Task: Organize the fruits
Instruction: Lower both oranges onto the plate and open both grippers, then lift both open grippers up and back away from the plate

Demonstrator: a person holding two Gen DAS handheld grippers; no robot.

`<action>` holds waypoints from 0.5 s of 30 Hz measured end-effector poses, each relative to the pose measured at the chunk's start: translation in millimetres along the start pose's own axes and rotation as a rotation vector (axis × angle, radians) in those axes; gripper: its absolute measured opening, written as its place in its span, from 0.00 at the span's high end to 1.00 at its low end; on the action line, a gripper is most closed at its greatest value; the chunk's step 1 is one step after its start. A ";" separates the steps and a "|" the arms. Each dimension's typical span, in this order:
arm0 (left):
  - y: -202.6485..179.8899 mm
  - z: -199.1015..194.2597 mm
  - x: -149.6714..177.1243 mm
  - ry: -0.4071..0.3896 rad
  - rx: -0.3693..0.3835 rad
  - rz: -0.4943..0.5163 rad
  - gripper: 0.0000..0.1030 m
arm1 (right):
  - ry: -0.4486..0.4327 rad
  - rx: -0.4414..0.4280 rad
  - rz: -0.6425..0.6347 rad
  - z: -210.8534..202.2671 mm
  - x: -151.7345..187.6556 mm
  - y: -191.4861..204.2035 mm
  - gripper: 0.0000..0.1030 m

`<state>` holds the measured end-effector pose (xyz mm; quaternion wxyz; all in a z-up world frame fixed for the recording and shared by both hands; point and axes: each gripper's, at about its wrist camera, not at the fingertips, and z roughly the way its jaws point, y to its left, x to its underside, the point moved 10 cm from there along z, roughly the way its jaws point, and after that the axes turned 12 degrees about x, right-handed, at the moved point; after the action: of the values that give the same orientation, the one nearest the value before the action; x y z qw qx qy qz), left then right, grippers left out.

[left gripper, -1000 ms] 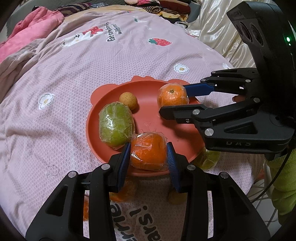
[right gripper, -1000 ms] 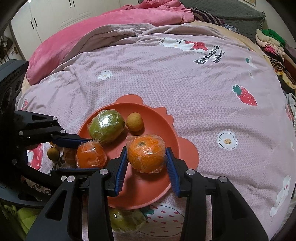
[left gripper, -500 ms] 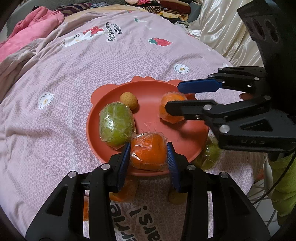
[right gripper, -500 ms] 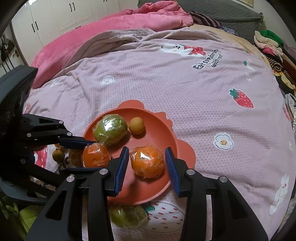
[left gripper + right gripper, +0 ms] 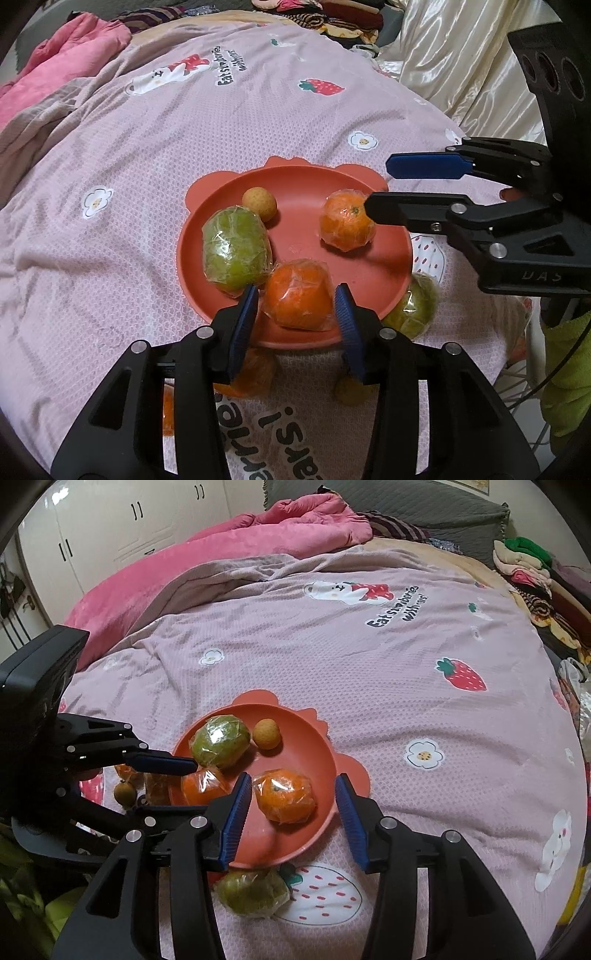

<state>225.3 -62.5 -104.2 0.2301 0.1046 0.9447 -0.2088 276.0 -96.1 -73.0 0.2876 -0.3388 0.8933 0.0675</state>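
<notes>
Since a second ago the right gripper has lifted off its wrapped orange, and its jaws have just been opening; they now stand released, the orange resting between them on the plate, clear of both pads. The left gripper has also just been loosening; its blue ribbed pads now bracket the second wrapped orange at the near rim of the plate, and a small gap shows on each side, so it is let go.

The plate is smooth, terracotta-coloured, round with small ears. On it also lie a green fruit in crinkled shiny film and a small rough yellow ball.

Only the right wrist view shows a wrapped green fruit lying clear off the plate's near edge, and a white wardrobe.
</notes>
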 end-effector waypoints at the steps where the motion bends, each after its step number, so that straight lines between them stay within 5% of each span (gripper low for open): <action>1: -0.5 -1.3 -0.4 -0.002 0.000 0.000 0.65 | -0.004 0.003 0.006 -2.1 0.3 -1.1 0.54; 15: 1.8 -28.6 -8.5 -0.057 -0.013 -0.008 0.65 | -0.043 0.024 0.043 -24.1 3.9 -9.6 0.46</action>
<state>222.1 -49.1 -77.7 0.2569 0.0932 0.9395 -0.2068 268.5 -113.3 -54.6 0.3092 -0.3144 0.8948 0.0703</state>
